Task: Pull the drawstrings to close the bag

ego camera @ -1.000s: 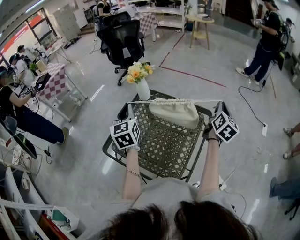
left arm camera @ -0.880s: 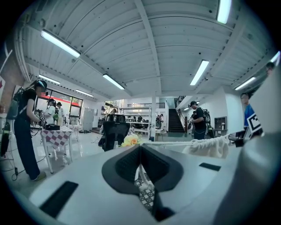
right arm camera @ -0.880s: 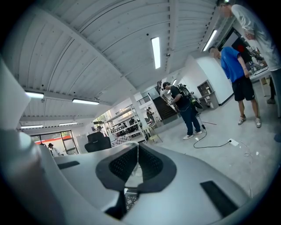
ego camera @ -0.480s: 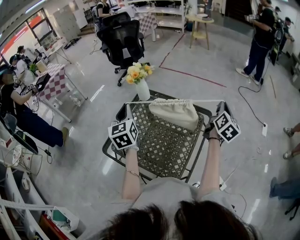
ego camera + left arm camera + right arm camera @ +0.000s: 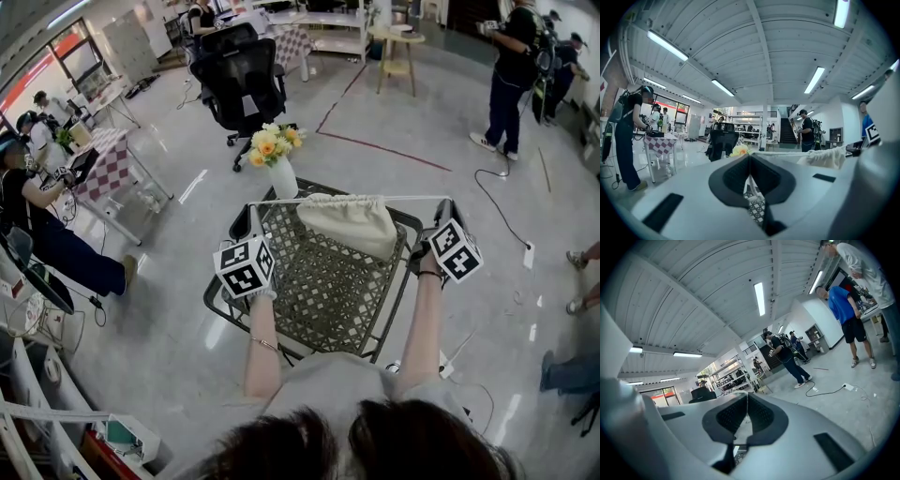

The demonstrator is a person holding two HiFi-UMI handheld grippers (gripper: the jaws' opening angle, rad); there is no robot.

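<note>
**Both cords taut, bag mouth gathered: the pull looks nearly done**

The cream bag [image 5: 352,225] lies by the far edge of the lattice surface [image 5: 319,295], a little toward the far right corner. A vase of flowers [image 5: 279,173] stands at the far left corner.

The left claw [image 5: 251,212] sits near the far left corner, and the right claw [image 5: 444,204] sits over the right edge, so the bag lies between them. Both point level. Each claw is closed down tight, with its pads meeting on a thin cord and nothing else between them.

The left drawstring [image 5: 286,201] runs straight from the left claw to the bag's mouth. The right drawstring [image 5: 417,199] runs the same way from the other side. Together they make one stretched line along the far edge.

The step in hand seems to be the pull itself, late in its travel. The mouth is bunched into a ruffled band along the top of the bag. From above it is hard to say whether a small gap remains in the gather, so it may not be fully shut.

The next move probably calls for a short further draw outward. Both claws should move apart evenly and stay level with their grips unchanged. The bag looks light and soft, so a harder tug on one side could drag it along the far edge or lift it off the lattice.
</note>
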